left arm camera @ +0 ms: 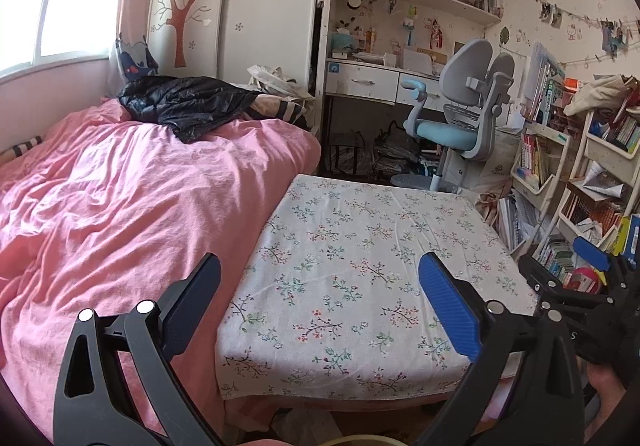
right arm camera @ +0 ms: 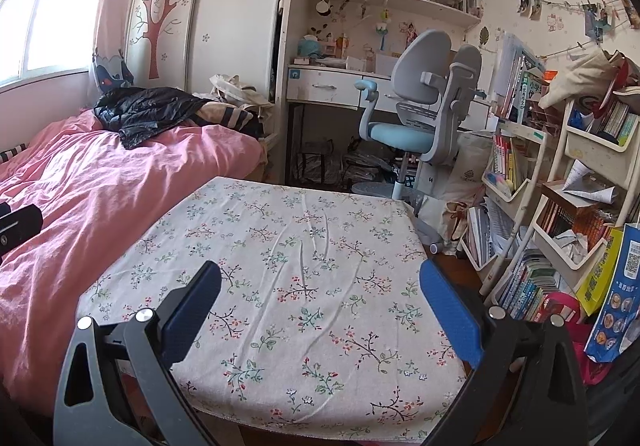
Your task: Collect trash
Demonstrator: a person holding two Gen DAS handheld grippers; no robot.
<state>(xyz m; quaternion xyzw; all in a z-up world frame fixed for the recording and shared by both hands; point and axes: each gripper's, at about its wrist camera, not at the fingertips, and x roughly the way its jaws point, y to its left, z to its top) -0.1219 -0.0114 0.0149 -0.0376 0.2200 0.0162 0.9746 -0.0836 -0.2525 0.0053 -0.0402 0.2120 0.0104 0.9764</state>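
Observation:
My left gripper [left arm camera: 320,270] is open and empty, held above the near left part of a table covered with a floral cloth [left arm camera: 360,246]. My right gripper [right arm camera: 320,278] is open and empty above the same floral cloth [right arm camera: 288,238]; it also shows at the right edge of the left wrist view [left arm camera: 592,258]. A black plastic bag [left arm camera: 184,102] lies crumpled on the pink bed, also seen in the right wrist view [right arm camera: 148,110]. No loose trash shows on the cloth. A pale round rim [left arm camera: 352,440] peeks in at the bottom edge of the left wrist view.
A pink bed [left arm camera: 112,198] runs along the left. A grey and blue desk chair [right arm camera: 416,118] stands before a white desk [right arm camera: 328,86] behind the table. Crowded bookshelves [right arm camera: 560,206] and a blue and yellow bag [right arm camera: 616,286] fill the right side.

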